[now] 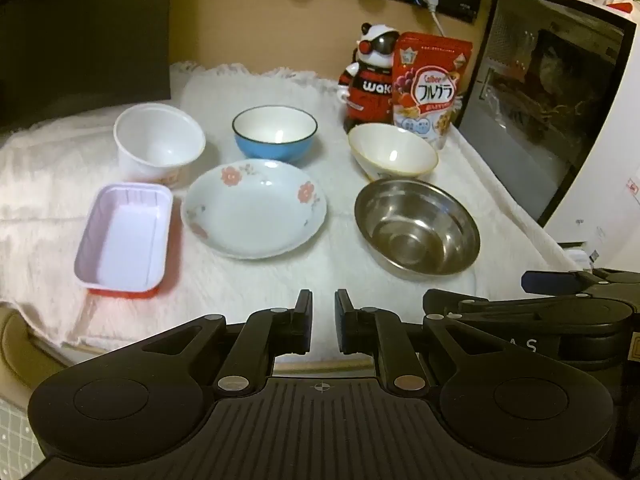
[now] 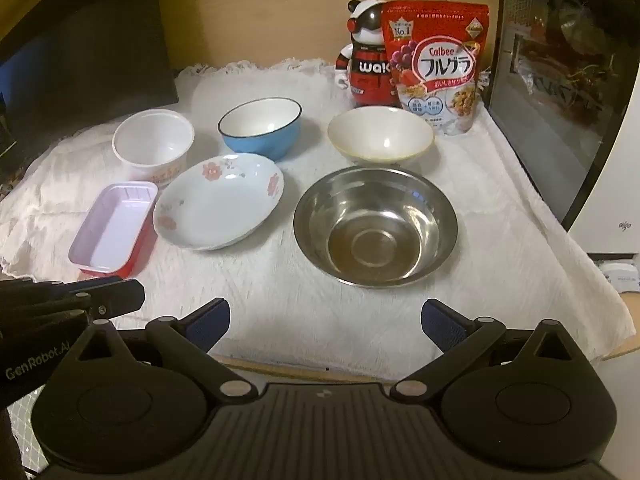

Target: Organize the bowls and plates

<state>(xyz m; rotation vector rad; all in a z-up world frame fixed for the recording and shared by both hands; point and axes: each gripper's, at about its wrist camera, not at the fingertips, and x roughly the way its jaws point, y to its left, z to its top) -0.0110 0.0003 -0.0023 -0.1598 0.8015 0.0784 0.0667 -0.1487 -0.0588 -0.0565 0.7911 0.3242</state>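
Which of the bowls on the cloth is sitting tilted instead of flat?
The cream bowl with the yellowish rim, behind the steel bowl; in the left view it leans, while the blue bowl sits level.

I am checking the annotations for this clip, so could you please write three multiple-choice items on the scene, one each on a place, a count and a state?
1. What stands directly behind the steel bowl?
A. the blue bowl
B. the cream bowl
C. the rectangular tray

2. How many dishes, the tray included, lie on the white cloth?
A. four
B. six
C. eight

3. How do the right tongs stand?
A. open and empty
B. shut on the flowered plate
C. shut on the steel bowl

Answers:
1. B, the cream bowl sits just beyond the steel bowl's far rim.
2. B, white cup, blue bowl, cream bowl, rectangular tray, flowered plate, steel bowl.
3. A, its fingers are spread wide over bare cloth.
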